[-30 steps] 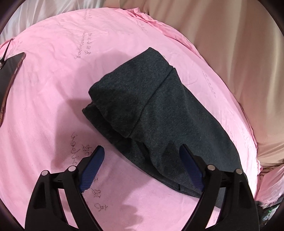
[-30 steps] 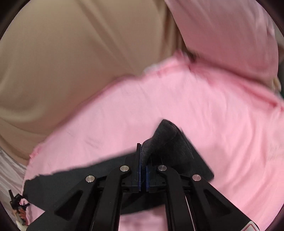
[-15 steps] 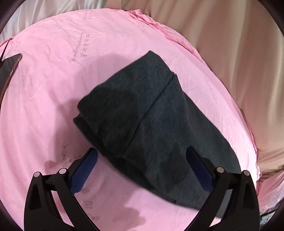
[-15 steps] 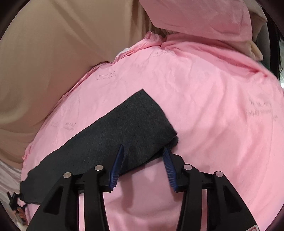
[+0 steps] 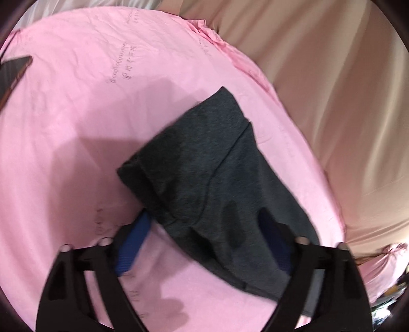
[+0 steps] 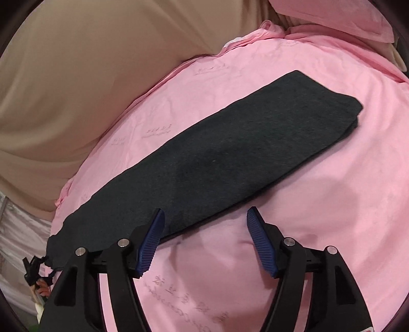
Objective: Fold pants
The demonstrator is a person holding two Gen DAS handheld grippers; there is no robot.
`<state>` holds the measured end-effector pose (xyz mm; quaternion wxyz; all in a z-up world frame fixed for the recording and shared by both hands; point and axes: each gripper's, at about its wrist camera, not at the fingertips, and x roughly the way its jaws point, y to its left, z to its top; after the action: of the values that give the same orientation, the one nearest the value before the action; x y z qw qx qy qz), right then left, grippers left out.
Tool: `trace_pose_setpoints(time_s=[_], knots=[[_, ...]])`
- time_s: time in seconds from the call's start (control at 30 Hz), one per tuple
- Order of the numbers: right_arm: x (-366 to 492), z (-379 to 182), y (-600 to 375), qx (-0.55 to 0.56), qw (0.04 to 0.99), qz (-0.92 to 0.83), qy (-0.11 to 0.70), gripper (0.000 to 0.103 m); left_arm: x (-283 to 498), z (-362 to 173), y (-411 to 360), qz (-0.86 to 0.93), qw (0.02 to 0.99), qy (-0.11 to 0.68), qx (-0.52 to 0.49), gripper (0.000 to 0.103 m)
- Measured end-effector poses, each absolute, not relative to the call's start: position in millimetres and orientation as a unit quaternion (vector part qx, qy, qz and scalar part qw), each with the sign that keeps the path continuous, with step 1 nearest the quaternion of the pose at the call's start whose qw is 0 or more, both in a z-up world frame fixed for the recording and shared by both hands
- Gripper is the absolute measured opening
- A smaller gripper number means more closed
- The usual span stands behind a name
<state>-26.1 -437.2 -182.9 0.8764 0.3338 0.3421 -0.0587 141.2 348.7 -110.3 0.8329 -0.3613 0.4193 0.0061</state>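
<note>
Dark grey pants (image 5: 204, 158) lie folded on the pink sheet (image 5: 76, 127). In the left wrist view my left gripper (image 5: 204, 229) straddles their near end. Its jaws stand wide and are closing, with fabric between the blue pads (image 5: 133, 242), which do not press on it. In the right wrist view the pants (image 6: 230, 148) stretch as a long flat strip across the sheet (image 6: 332, 204). My right gripper (image 6: 205, 214) sits at their near edge. Its jaws are opening and grip nothing; only the cloth's edge lies between the tips.
A dark flat device (image 5: 12, 74) lies at the sheet's left edge. Beige cloth (image 5: 332, 89) hangs beyond the bed's far side. A pink pillow (image 6: 332, 15) sits at the top right. A small black cord (image 6: 33, 265) hangs at the lower left.
My right gripper let go of the pants' end, opened and drew back, and the cloth now lies flat. My left gripper shifted over the pants' near end.
</note>
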Motion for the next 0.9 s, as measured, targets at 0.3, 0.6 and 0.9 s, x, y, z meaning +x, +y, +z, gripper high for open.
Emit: trace_pose_setpoints(time_s=[0.3, 0.6, 0.9], knots=[[5.4, -182.0, -440.8, 0.347, 0.877, -0.077, 0.324, 0.009, 155.3, -116.1, 362.7, 0.037, 0.811, 0.437, -0.386, 0.017], [-69.8, -133.0, -420.0, 0.299, 0.902, -0.046, 0.307, 0.006, 83.2, -72.8, 384.5, 0.016, 0.811, 0.458, -0.364, 0.015], [-78.2, -202.0, -436.3, 0.370, 0.862, -0.030, 0.345, 0.024, 74.0, -116.2, 407.4, 0.050, 0.783, 0.496, -0.372, 0.017]])
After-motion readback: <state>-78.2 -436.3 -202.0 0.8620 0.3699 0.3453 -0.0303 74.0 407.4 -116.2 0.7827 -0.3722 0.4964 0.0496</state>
